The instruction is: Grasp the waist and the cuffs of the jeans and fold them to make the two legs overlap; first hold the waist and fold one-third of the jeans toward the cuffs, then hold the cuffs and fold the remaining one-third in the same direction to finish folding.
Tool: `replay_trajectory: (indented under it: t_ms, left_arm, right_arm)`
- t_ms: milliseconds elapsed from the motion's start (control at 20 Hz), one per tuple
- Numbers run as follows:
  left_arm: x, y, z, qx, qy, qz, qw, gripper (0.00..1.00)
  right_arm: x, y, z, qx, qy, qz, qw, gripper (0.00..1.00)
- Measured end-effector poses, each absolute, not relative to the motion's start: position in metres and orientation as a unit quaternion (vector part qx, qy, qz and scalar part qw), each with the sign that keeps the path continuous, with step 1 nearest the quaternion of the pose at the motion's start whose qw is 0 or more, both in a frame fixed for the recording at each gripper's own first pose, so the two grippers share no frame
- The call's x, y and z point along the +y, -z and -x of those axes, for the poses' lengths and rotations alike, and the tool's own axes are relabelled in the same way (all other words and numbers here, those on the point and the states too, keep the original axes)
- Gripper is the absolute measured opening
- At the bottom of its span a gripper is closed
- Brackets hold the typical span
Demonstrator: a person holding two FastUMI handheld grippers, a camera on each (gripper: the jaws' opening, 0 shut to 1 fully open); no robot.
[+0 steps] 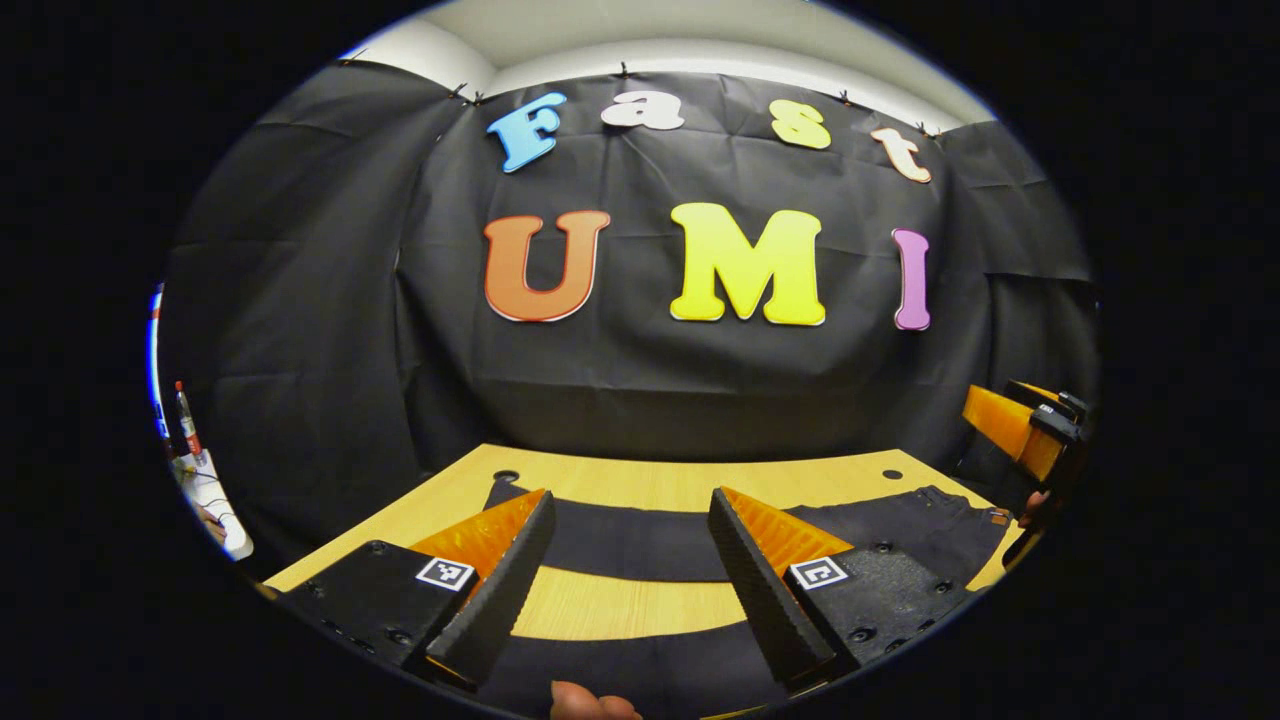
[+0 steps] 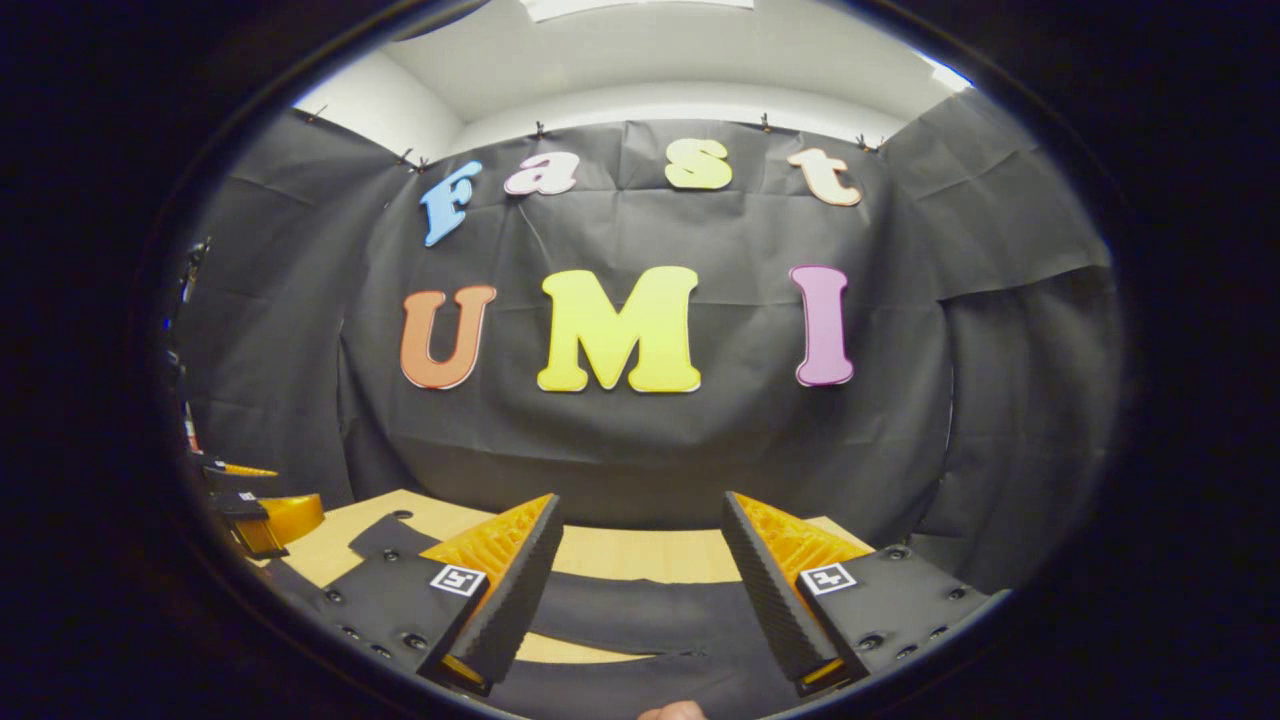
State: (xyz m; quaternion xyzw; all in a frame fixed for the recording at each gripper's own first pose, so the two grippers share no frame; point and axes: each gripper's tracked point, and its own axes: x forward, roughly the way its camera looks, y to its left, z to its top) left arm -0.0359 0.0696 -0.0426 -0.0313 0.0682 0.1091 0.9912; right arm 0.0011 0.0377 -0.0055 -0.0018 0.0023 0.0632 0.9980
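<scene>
Both grippers hover above the wooden table (image 1: 640, 480) with their fingers spread wide and nothing between them. The dark jeans (image 1: 640, 545) lie flat on the table, the two legs apart with a strip of bare wood showing between them. In the left gripper view the left gripper (image 1: 632, 575) sits over the legs, the far leg stretching straight across ahead of its tips and the near leg underneath it. The right gripper (image 1: 1030, 430) shows off to the right edge there, over what looks like the waist end. In the right gripper view the right gripper (image 2: 640, 585) hangs over the cloth where the legs join.

The denim should be fairly heavy and limp, draping rather than holding shape, though not slippery. I would pinch the thicker seamed edges, the waistband and the cuff hem, since they give the fingers something firm.
</scene>
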Motion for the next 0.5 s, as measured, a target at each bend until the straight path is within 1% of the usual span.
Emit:
replay_trajectory:
  t_ms: [50,100,300,450,500]
  left_arm:
    - [0.075,0.049,0.04,0.08,-0.117,0.034,0.989,0.99]
    - [0.081,0.056,0.048,0.09,-0.124,0.037,0.988,0.99]
    - [0.106,0.088,0.085,0.145,-0.153,0.063,0.976,0.99]
    - [0.129,0.122,0.127,0.198,-0.196,0.118,0.953,0.99]
    - [0.138,0.133,0.138,0.211,-0.213,0.132,0.945,0.99]
  right_arm:
    - [0.039,0.006,-0.001,0.003,-0.064,0.001,0.998,0.96]
    - [0.04,0.007,0.0,0.004,-0.066,0.001,0.998,0.98]
    - [0.045,0.008,-0.001,0.006,-0.075,0.003,0.997,0.98]
    - [0.048,0.008,-0.002,0.005,-0.079,0.003,0.997,0.98]
    - [0.05,0.009,-0.002,0.007,-0.081,0.004,0.997,0.96]
